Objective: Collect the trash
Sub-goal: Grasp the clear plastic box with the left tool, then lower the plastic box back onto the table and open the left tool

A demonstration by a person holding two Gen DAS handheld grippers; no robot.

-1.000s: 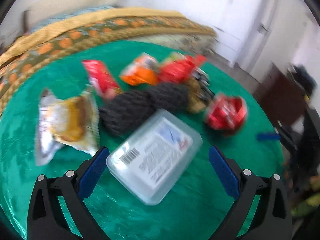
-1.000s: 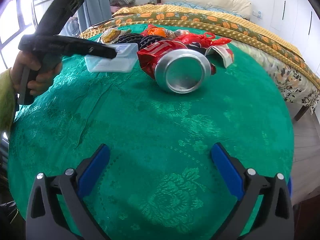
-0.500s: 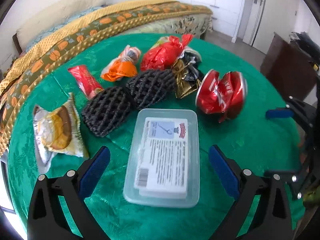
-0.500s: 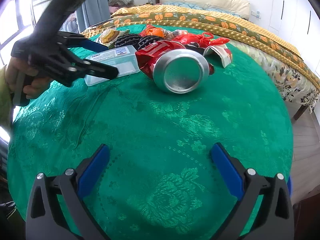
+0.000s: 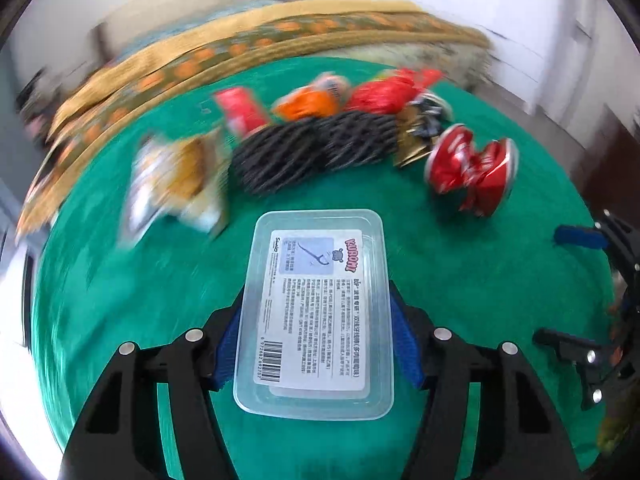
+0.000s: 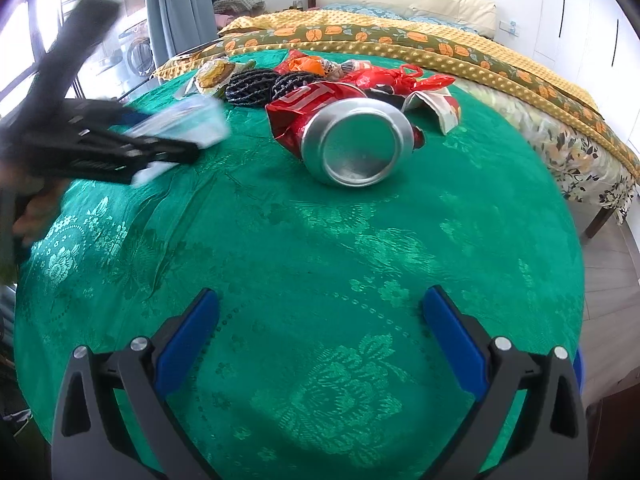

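A clear plastic box [image 5: 316, 264] with a white printed label sits between the blue pads of my left gripper [image 5: 316, 308]. The jaws are closing and the pads press its long sides. In the right wrist view the same box [image 6: 192, 120] shows blurred in the left gripper [image 6: 160, 148] at the table's left. A crushed red can [image 6: 348, 136] lies on its side mid-table, its silver base facing me. My right gripper [image 6: 320, 312] stands open above bare green cloth, short of the can, nothing between its fingers.
Behind the box lie two black foam nets [image 5: 312, 152], a snack wrapper [image 5: 176, 184], a red packet [image 5: 240, 112], an orange wrapper [image 5: 312, 100] and a red bag [image 5: 384, 96]. The round table [image 6: 320, 220] has a green cloth. A bed [image 6: 440, 32] runs behind it.
The left gripper swung in line with the box, came over it and narrowed from wide open until its pads meet the box's sides. The right gripper has not moved.
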